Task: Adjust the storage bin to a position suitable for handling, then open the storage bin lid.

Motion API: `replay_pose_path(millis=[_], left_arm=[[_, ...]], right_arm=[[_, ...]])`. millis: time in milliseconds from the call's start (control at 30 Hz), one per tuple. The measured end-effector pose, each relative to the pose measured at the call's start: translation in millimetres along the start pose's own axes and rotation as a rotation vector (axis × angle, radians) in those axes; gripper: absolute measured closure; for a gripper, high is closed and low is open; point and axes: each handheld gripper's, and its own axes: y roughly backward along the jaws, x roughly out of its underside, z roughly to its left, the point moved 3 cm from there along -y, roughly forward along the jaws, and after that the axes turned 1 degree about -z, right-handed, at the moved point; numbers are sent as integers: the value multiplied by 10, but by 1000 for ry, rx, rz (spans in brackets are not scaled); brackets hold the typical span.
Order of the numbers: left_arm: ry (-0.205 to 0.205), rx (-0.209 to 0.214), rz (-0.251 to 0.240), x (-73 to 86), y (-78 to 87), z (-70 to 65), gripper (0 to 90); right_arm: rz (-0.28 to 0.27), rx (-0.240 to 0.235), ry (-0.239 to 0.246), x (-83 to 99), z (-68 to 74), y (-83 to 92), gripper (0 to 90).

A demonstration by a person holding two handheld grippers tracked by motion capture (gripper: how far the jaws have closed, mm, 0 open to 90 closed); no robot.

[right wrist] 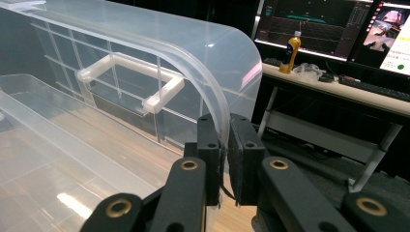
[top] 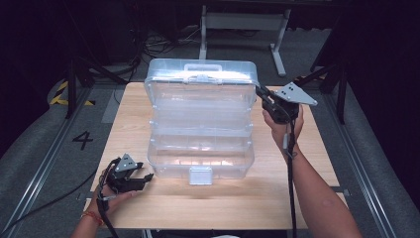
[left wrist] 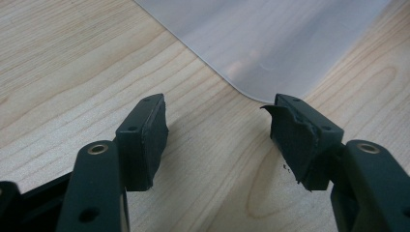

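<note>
- A big clear plastic box (top: 200, 124) sits in the middle of the wooden table (top: 307, 198). Its lid (top: 200, 74) is tipped up at the far side, so the box is open.
- The right gripper (top: 261, 94) is at the right edge of the lid. In the right gripper view its jaws pinch tight on the thin lid rim (right wrist: 220, 121), one on each side.
- The left gripper (top: 146, 177) rests low on the table by the near left corner of the box. Its jaws are spread apart with nothing in them. In the left gripper view one rounded corner of the box (left wrist: 270, 43) lies just past them.
- The box looks light, because it is thin plastic and I can see no things inside it. It also looks stiff, but the lid may bend a bit if it is held by one corner.
- The plastic is smooth and shiny, so it may slip. A tight pinch on the rim seems best.
- A good place to hold is the lid rim, the white handle (right wrist: 128, 79) on the lid, or the latch (top: 200, 175) at the front.
- Thin plastic can crack, so I think the lid should be moved gently.
- I see no brand or label on the box. A number 4 (top: 82, 140) is painted on the floor to the left of the table.
- Far off, the right gripper view shows screens (right wrist: 309, 24) and a bottle (right wrist: 291, 53). Their writing is too small to read.
</note>
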Motion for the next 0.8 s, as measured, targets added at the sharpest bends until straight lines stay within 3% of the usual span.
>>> replay_pose_path(millis=[800], left_arm=[[5,-8,3,14,15,-9,378]], right_arm=[[36,-43,-40,-59,-135,-151,846]])
